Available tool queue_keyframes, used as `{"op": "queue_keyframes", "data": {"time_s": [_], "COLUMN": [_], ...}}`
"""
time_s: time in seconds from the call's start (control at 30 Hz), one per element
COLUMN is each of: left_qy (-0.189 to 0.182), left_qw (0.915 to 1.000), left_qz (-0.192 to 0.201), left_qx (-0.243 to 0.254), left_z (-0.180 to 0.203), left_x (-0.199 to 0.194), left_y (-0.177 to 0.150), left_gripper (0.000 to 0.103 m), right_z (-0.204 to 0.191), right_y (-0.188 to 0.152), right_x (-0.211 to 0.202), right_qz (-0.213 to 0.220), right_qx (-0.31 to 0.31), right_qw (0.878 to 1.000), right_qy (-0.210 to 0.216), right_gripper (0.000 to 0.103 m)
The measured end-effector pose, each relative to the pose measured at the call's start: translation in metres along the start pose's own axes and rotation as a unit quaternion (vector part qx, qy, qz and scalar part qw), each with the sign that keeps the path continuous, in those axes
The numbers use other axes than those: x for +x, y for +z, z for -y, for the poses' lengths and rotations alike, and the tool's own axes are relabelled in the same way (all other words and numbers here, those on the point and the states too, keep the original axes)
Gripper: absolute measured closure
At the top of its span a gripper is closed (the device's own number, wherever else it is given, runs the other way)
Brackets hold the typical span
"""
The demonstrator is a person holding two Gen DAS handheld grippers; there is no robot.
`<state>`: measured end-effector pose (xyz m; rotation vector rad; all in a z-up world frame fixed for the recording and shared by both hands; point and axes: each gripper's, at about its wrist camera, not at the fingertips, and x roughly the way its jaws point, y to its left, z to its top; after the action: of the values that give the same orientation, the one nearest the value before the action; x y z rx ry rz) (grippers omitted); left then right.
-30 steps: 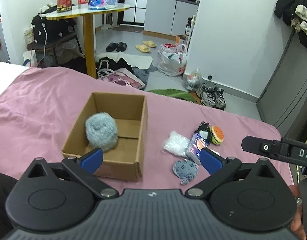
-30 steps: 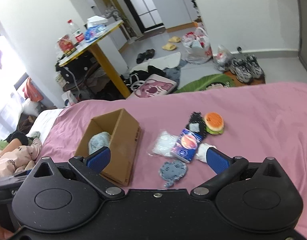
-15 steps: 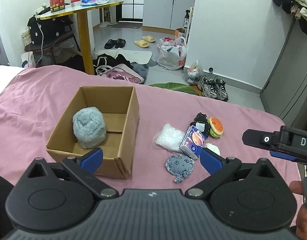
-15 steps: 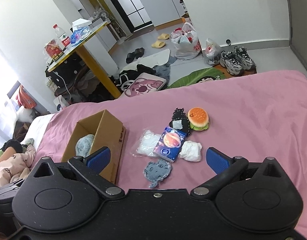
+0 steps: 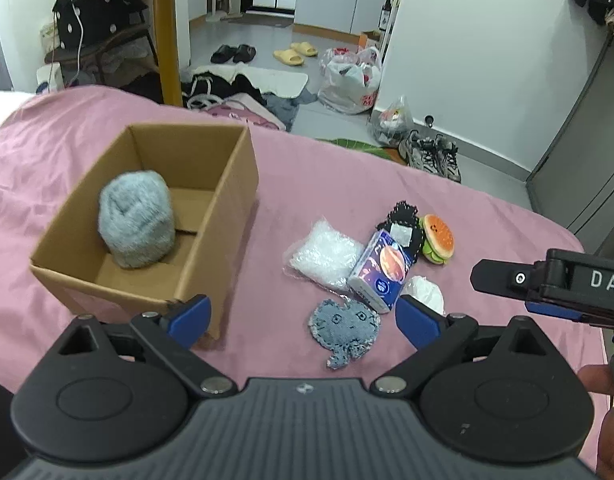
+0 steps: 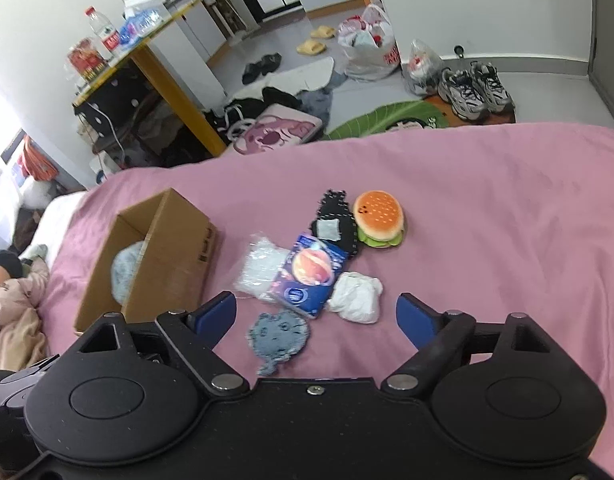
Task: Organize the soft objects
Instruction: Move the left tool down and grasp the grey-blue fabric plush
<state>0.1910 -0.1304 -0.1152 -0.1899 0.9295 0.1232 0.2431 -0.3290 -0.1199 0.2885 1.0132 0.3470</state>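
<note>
Left gripper (image 5: 303, 316) fingers spread wide, empty, above pink bedsheet (image 5: 339, 176). Right gripper (image 6: 317, 312) likewise spread, empty. Fluffy grey ball (image 5: 136, 219) inside open brown cardboard box (image 5: 231, 196). Flat grey-blue knitted cat-face patch (image 6: 278, 335) just beside blue tissue pack (image 6: 310, 276), right of box.

- Sheet (image 5: 347, 168): plain pink.
- Box (image 5: 231, 184): brown cardboard.
- Ball (image 5: 136, 220): fuzzy grey.
- Burger (image 6: 379, 218): orange bun, dotted; green edge below.
- Packet (image 6: 309, 276): dark blue, with an orange planet.
- Patch (image 6: 279, 336): grey-blue, face stitched on.
- Pouch (image 6: 337, 224): black, white-stitched edge, pale label.
- Wad (image 6: 357, 298): white.
- Bag (image 5: 325, 254): clear, whitish.
- Fingertips (image 6: 417, 320): blue.
</note>
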Motion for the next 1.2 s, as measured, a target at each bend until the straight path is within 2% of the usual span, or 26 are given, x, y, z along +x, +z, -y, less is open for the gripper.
{"op": "queue_keyframes", "data": {"time_s": [0.1,0.23,0.47,0.6,0.97,1.07,1.1,1.13,1.2], "left_qy": [-0.002,-0.001,-0.003,-0.002,-0.013,-0.016,-0.018,-0.023,-0.027], "left_qw": [0.9999,0.9995,0.9982,0.9974,0.9943,0.9944,0.9942,0.9940,0.9936], "left_qz": [-0.013,-0.030,-0.057,-0.067,-0.097,-0.095,-0.095,-0.095,-0.096], "left_qx": [-0.004,-0.005,-0.021,-0.026,-0.043,-0.044,-0.047,-0.049,-0.052], "left_z": [0.005,0.010,0.013,0.015,0.017,0.018,0.017,0.017,0.016], "left_x": [0.015,0.035,0.069,0.087,0.115,0.117,0.117,0.117,0.115], "left_y": [-0.003,-0.008,-0.013,-0.013,-0.019,-0.020,-0.020,-0.019,-0.018], "left_gripper": [0.010,0.017,0.020,0.020,0.031,0.039,0.045,0.054,0.060], "right_z": [0.006,0.015,0.030,0.035,0.034,0.034,0.033,0.033,0.033], "right_y": [0.003,0.009,0.012,0.015,0.011,0.011,0.011,0.011,0.010], "right_x": [0.010,0.026,0.052,0.064,0.082,0.085,0.087,0.089,0.092], "right_qz": [-0.011,-0.030,-0.062,-0.076,-0.104,-0.108,-0.110,-0.112,-0.116], "right_qx": [0.002,0.009,0.029,0.034,0.031,0.030,0.031,0.031,0.028], "right_qw": [1.000,1.000,0.998,0.997,0.994,0.994,0.993,0.993,0.993], "right_qy": [0.005,0.003,0.003,-0.002,-0.007,-0.012,-0.014,-0.015,-0.019], "right_gripper": [0.018,0.027,0.034,0.035,0.035,0.035,0.035,0.037,0.045]}}
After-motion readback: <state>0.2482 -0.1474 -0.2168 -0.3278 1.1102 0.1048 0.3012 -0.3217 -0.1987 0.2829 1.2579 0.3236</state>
